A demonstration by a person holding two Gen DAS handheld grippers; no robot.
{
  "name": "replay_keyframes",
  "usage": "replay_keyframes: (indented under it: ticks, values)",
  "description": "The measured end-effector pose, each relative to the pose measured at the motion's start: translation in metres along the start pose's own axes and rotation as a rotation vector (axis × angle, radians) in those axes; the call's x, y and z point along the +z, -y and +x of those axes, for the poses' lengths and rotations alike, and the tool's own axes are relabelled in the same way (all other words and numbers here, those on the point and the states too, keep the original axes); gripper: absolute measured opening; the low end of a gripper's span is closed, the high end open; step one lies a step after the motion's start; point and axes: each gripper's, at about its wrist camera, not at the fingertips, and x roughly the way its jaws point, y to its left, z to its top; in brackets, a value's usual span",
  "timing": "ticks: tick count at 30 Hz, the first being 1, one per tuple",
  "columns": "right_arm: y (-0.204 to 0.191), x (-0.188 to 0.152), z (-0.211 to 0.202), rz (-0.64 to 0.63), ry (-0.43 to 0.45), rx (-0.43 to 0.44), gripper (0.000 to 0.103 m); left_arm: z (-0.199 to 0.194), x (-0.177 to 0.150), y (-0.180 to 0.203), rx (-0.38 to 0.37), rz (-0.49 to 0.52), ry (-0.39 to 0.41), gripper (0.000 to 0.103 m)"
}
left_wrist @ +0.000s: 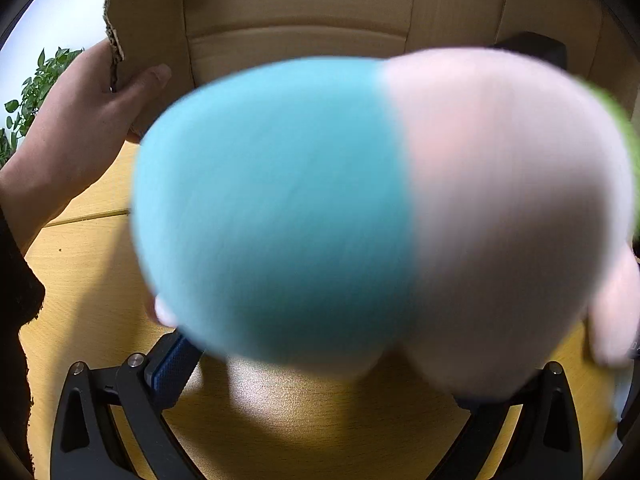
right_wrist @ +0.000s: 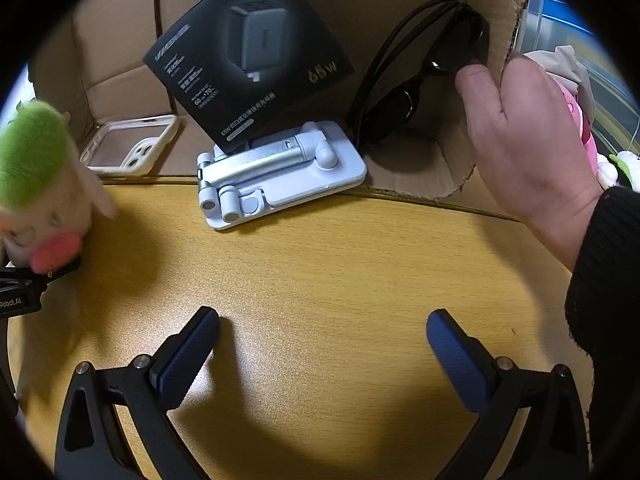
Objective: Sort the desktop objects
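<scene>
The plush toy (left_wrist: pixel 380 208) is turquoise and pale pink (its tuft bright green), and the tabletop (right_wrist: pixel 320 272) is yellow wood grain. In the brown cardboard box (right_wrist: pixel 116 40) lie a black charger box (right_wrist: pixel 248 56) with grey print, a white phone stand (right_wrist: pixel 280 172) and black sunglasses (right_wrist: pixel 424 68).

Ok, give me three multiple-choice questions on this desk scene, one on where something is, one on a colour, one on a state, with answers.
1. Where are the sunglasses?
A. inside the cardboard box
B. on the bare desk
C. in the right hand-held gripper

2. What colour is the charger package?
A. white
B. black
C. green

3. How is the right hand-held gripper?
A. shut on the phone stand
B. shut on nothing
C. open and empty

Answers: 1 A, they lean in the box's corner beside the hand. 2 B, it is dark with pale print. 3 C, its blue pads stand wide apart over the desk.
</scene>
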Motion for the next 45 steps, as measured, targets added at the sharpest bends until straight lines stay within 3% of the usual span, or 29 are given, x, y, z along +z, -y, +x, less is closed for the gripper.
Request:
replay_keyframes:
  ticks: [45]
  values:
    - [0.005,-0.013,-0.011,-0.034,0.001,0.025,0.103,-0.002,-0.001,-0.001,-0.003,0.005,0.0,0.103]
